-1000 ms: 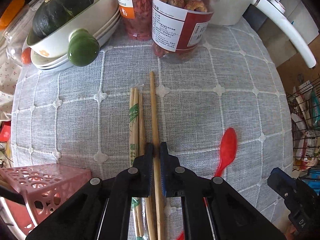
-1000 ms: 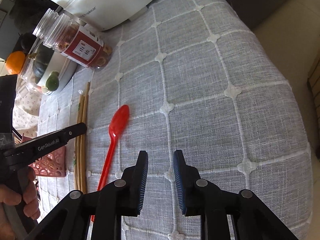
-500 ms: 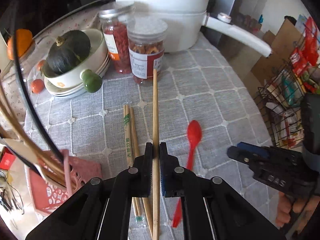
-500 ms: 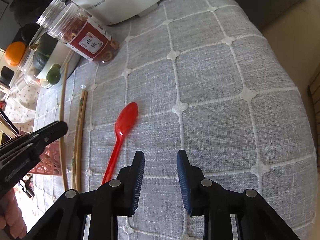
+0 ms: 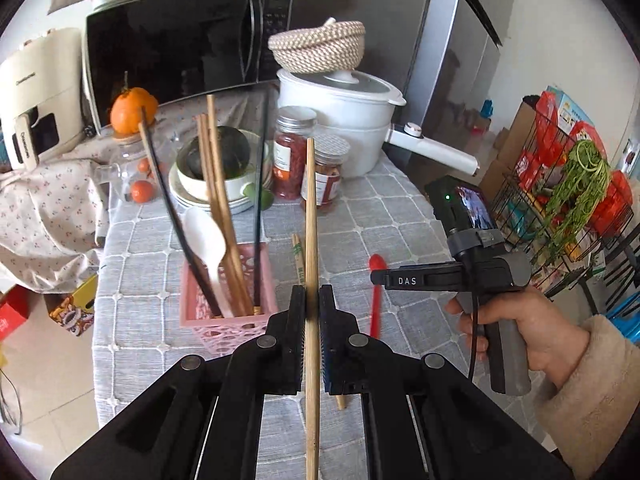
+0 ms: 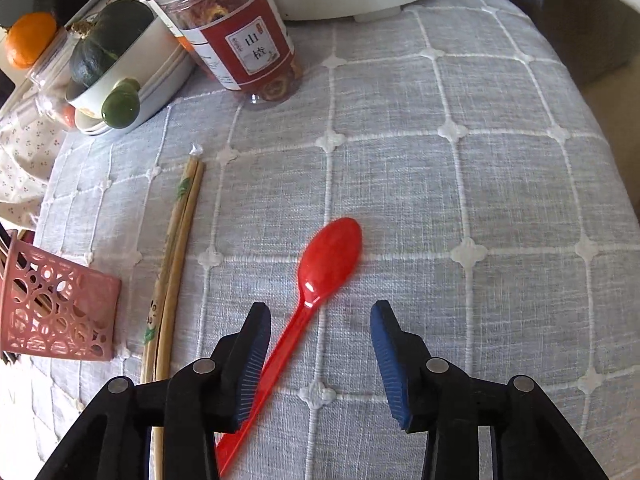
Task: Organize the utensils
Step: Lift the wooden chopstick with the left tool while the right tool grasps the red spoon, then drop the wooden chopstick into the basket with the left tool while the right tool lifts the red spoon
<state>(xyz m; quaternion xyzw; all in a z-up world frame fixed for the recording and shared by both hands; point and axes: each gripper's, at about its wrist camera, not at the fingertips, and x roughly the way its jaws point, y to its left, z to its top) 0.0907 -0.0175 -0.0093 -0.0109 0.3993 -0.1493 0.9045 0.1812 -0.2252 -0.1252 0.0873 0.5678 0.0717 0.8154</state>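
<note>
Chopstick (image 5: 311,216) clamped in left claw (image 5: 312,300), raised for the pink holder (image 5: 224,312); right claw (image 6: 320,344) spread astride the red spoon (image 6: 320,276).

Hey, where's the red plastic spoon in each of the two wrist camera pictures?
Left wrist view: the red spoon lies on the grey tablecloth right of centre, partly hidden behind the right claw.
Right wrist view: the red spoon lies at centre, bowl pointing away, its handle running down-left past the open right claw.
Shared landmark: the pink utensil basket, left of the spoon in both.
</note>
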